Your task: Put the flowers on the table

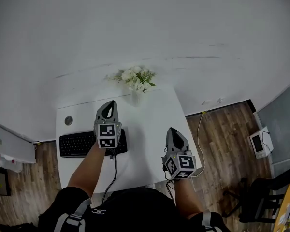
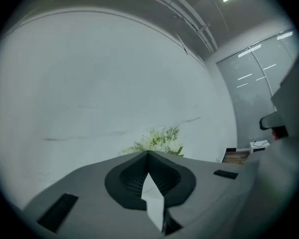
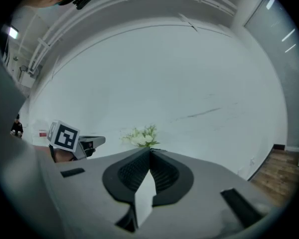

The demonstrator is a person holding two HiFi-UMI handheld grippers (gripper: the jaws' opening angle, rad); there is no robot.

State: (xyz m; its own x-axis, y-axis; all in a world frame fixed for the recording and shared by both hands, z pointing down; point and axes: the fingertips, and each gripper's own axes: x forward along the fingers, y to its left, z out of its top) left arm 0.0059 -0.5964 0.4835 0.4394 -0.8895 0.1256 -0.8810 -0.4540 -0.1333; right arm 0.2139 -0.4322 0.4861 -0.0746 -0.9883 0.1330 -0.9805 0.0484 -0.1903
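Both forearms reach forward from the person's body over the white table (image 1: 152,112), each holding its tool roughly level and pointing towards the wall. The left hand-held gripper (image 1: 109,105) is further forward than the right hand-held gripper (image 1: 172,131), which stays closer to the body and off to the right. In its own view the left hand-held gripper's jaws are pressed together at the tips, with nothing between them. The right hand-held gripper's jaws also meet at the tips and hold nothing. The flowers (image 1: 137,79), a small bunch of white blooms with green leaves in a pale vase, stand on the table ahead of both tools, against the wall at the table's far edge. They are just past the left hand-held gripper's tips and slightly to its right, and further ahead and to the left of the right one; neither tool touches them. A black keyboard (image 1: 79,144) lies on the table below and to the left of the left hand-held gripper.
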